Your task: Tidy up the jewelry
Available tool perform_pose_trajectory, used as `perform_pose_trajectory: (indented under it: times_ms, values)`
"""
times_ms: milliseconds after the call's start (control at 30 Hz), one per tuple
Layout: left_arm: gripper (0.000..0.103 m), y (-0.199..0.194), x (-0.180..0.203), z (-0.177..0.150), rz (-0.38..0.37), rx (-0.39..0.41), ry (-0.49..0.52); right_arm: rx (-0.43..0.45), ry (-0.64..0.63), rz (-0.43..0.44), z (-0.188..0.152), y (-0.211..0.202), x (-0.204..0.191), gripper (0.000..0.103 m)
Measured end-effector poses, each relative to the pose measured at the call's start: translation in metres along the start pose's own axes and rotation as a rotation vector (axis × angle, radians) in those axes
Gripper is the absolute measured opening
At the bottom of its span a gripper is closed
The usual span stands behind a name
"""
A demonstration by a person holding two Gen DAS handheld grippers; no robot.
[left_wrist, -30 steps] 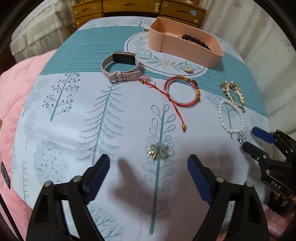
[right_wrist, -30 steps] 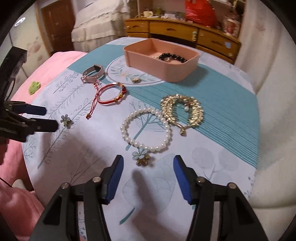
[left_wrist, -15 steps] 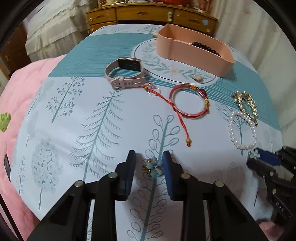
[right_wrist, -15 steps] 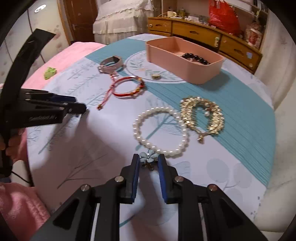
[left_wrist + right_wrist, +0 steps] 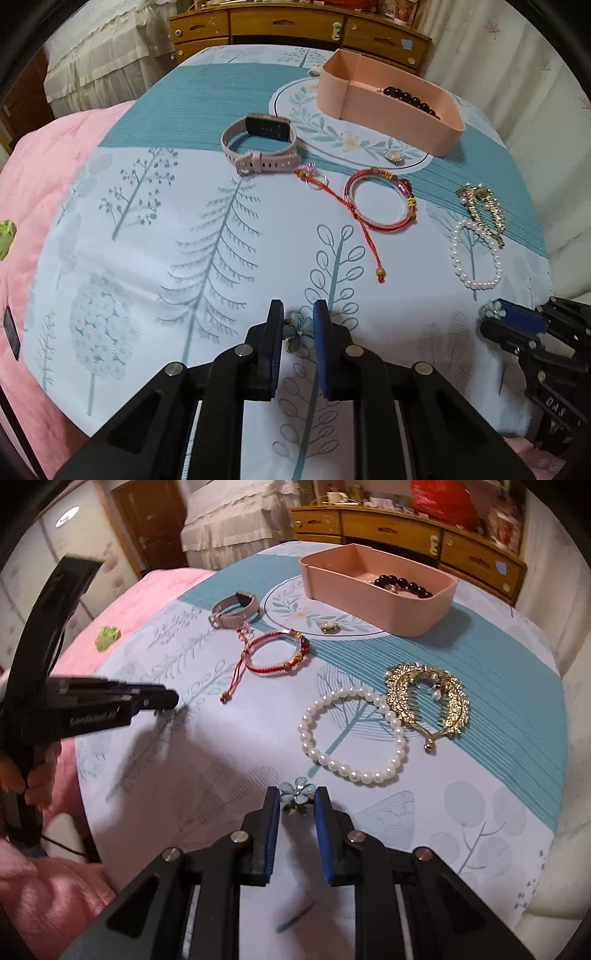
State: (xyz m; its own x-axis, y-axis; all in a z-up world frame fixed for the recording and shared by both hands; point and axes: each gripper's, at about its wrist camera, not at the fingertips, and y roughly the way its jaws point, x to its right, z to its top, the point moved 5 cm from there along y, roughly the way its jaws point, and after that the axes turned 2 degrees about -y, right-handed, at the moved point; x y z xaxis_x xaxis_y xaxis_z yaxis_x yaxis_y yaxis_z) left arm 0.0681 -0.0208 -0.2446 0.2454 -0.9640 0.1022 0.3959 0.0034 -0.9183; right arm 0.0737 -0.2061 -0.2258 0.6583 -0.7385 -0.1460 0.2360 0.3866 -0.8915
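Two pale blue flower earrings lie on the tree-print cloth point(image 5: 184, 221). One flower earring point(image 5: 301, 330) sits between the blue pads of my left gripper point(image 5: 297, 321), whose jaws are closing and touch it on both sides. The other flower earring point(image 5: 295, 793) is pinched at the tips of my right gripper point(image 5: 297, 801). Both grippers point steeply down at the near edge of the table. The pink tray point(image 5: 406, 122) stands at the far side with a black bead bracelet point(image 5: 410, 99) inside.
On the cloth lie a pink smartwatch point(image 5: 258, 144), a red cord bracelet point(image 5: 380, 199), a pearl bracelet point(image 5: 354, 734), a gold leaf piece point(image 5: 428, 698) and a small gold charm point(image 5: 327, 626). A pink blanket point(image 5: 44, 184) lies left, a wooden dresser point(image 5: 295, 26) behind.
Both grippers went from wide open to closed around their flower earrings. Each one dropped a little toward the cloth and the earrings now sit between the pads.
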Motion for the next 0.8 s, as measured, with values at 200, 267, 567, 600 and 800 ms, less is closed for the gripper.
perform_pose_trajectory:
  times_ms: [200, 267, 567, 600, 800]
  values:
    - [0.014, -0.029, -0.005, 0.032, -0.034, 0.025, 0.052, 0.072, 0.124, 0.054, 0.038, -0.010, -0.002, 0.019]
    - [0.014, -0.038, -0.006, 0.047, -0.051, 0.044, 0.069, 0.110, 0.174, 0.070, 0.056, -0.013, 0.000, 0.019]
    - [0.014, -0.070, 0.003, 0.143, -0.135, 0.120, 0.178, 0.272, 0.292, 0.049, 0.142, -0.032, 0.029, 0.019]
    - [0.014, -0.067, 0.004, 0.150, -0.140, 0.098, 0.184, 0.284, 0.291, 0.035, 0.149, -0.033, 0.032, 0.019]
    - [0.014, -0.053, 0.003, 0.150, -0.186, 0.029, 0.209, 0.300, 0.268, -0.019, 0.180, -0.034, 0.046, 0.018]
